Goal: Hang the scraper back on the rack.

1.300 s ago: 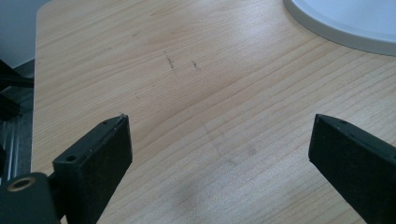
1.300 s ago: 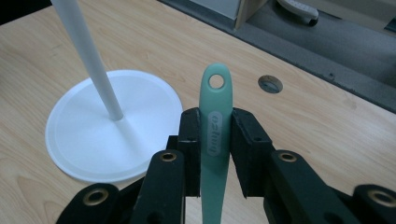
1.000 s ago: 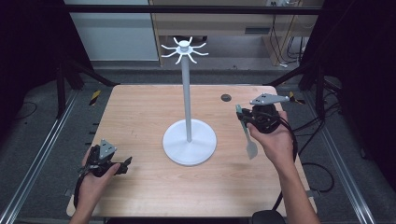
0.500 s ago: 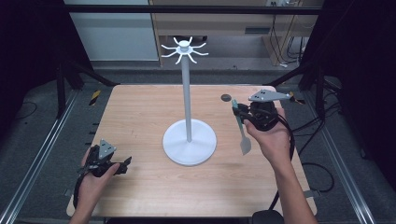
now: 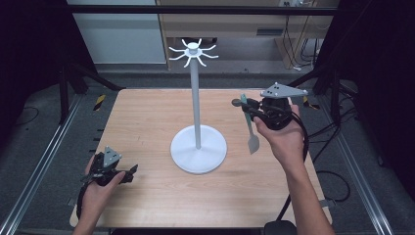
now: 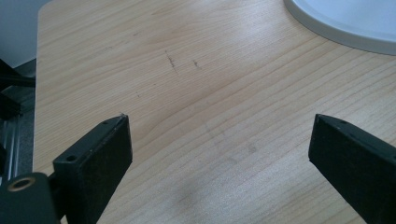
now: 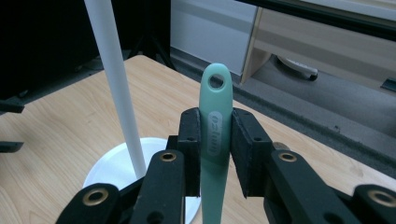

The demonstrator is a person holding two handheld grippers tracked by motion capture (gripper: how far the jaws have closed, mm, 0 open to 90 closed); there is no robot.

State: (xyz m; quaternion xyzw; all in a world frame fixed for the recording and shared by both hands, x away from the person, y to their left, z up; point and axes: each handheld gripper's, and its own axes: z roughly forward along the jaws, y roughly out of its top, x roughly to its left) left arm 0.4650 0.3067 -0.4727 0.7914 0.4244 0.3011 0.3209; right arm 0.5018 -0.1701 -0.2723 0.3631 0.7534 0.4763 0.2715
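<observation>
A white stand rises from the middle of the wooden table point(image 5: 147, 122), with a round base point(image 5: 198, 149), a thin pole point(image 5: 195, 98) and a crown of hooks point(image 5: 194, 50) on top. My right gripper point(image 5: 249, 110) is right of the pole, shut on the handle of a pale green utensil point(image 5: 250, 128) whose blade hangs down above the table. In the right gripper view the handle point(image 7: 215, 121) stands upright between the pads, its hanging hole above them, with the pole point(image 7: 119, 88) to the left. My left gripper point(image 5: 130, 172) rests at the near left, open point(image 6: 219, 135) and empty.
The stand's base edge point(image 6: 345, 23) lies ahead of the left gripper. A yellow-and-black tool point(image 5: 99, 101) lies off the table's far left corner. Metal rails run along both sides, and cables point(image 5: 323, 132) trail on the floor at the right.
My right gripper has risen with the green utensil, lifting its blade off the table and drifting slightly toward the far side. The left gripper has stayed put.
</observation>
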